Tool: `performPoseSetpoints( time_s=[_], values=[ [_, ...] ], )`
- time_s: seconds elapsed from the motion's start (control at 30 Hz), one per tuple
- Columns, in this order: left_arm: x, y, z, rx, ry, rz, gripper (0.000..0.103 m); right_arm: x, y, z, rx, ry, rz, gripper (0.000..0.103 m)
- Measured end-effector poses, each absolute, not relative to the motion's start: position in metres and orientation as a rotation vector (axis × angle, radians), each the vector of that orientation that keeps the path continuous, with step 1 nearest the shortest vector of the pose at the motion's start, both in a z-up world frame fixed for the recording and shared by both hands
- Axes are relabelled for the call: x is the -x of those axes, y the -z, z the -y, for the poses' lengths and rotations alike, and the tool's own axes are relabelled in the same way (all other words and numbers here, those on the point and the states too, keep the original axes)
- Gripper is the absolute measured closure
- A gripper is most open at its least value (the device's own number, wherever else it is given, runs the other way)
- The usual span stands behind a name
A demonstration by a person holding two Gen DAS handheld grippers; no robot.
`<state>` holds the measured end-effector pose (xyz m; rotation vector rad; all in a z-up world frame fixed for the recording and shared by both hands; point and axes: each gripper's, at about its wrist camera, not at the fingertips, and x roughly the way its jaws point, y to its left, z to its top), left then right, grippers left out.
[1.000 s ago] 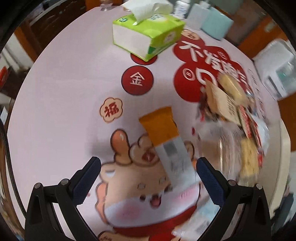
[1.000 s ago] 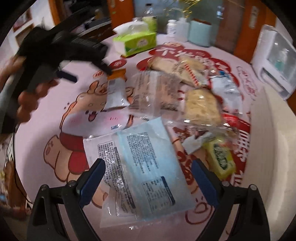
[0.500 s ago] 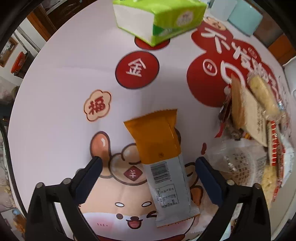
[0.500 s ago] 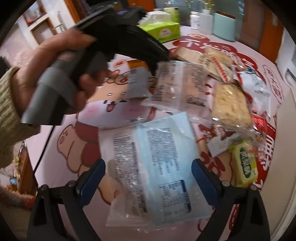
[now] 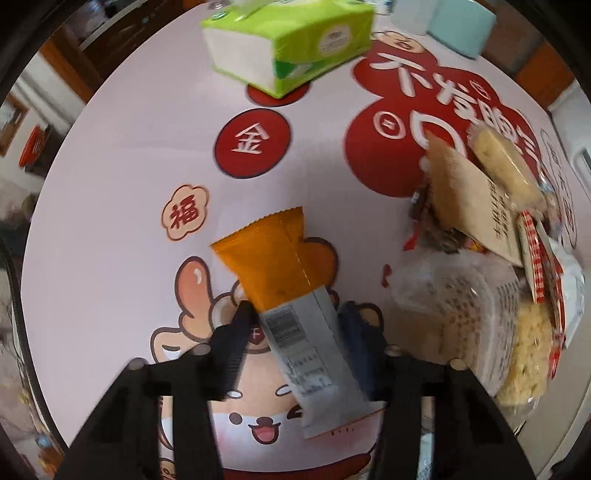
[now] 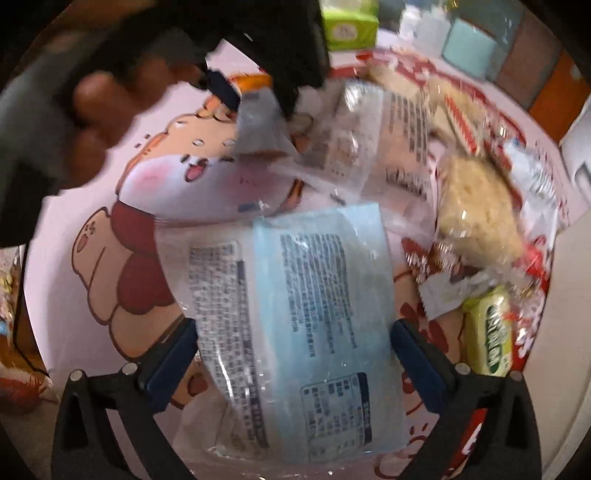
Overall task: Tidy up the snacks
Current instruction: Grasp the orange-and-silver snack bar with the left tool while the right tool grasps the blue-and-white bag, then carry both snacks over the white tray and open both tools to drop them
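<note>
An orange and grey snack bar lies on the pink printed tablecloth. My left gripper has closed on its grey half, one finger on each side. In the right wrist view the same bar shows between the left gripper's fingers at the top. My right gripper is open, and a light blue packet lying on a clear printed packet sits between its fingers. A pile of snacks lies to the right: a rice cake and a green packet.
A green tissue box stands at the far side of the table. Pale blue containers stand behind it. More wrapped snacks and a clear bag crowd the right side. The person's hand fills the upper left of the right wrist view.
My left gripper moved forward over the orange and grey bar and closed from wide open onto its grey half. My right gripper moved slightly closer to the blue packet and stayed open.
</note>
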<state>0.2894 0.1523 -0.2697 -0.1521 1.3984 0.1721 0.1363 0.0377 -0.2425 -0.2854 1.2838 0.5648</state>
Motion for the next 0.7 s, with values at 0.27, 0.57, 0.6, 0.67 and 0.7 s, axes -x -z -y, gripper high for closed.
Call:
performPoseSetpoints(
  time_s=[0.27, 0.57, 0.6, 0.67, 0.7],
  values=[
    [-0.263, 0.259, -0.157, 0.140, -0.131, -1.379, 0.069, -0.134, 0.242, -0.039, 0.300, -0.523, -1.270, 0.009],
    [-0.209, 0.209, -0.185, 0.099, -0.055, -1.314, 0.071, -0.101, 0.216, -0.027, 0.177, -0.514, -1.303, 0.014],
    [-0.202, 0.198, -0.184, 0.084, -0.040, -1.295, 0.071, -0.097, 0.206, -0.024, 0.161, -0.518, -1.282, 0.014],
    [-0.192, 0.174, -0.176, 0.046, -0.010, -1.253, 0.071, -0.091, 0.186, -0.017, 0.134, -0.516, -1.239, 0.014],
    [-0.186, 0.162, -0.171, 0.027, 0.004, -1.234, 0.071, -0.088, 0.171, -0.011, 0.108, -0.506, -1.205, 0.014]
  ],
)
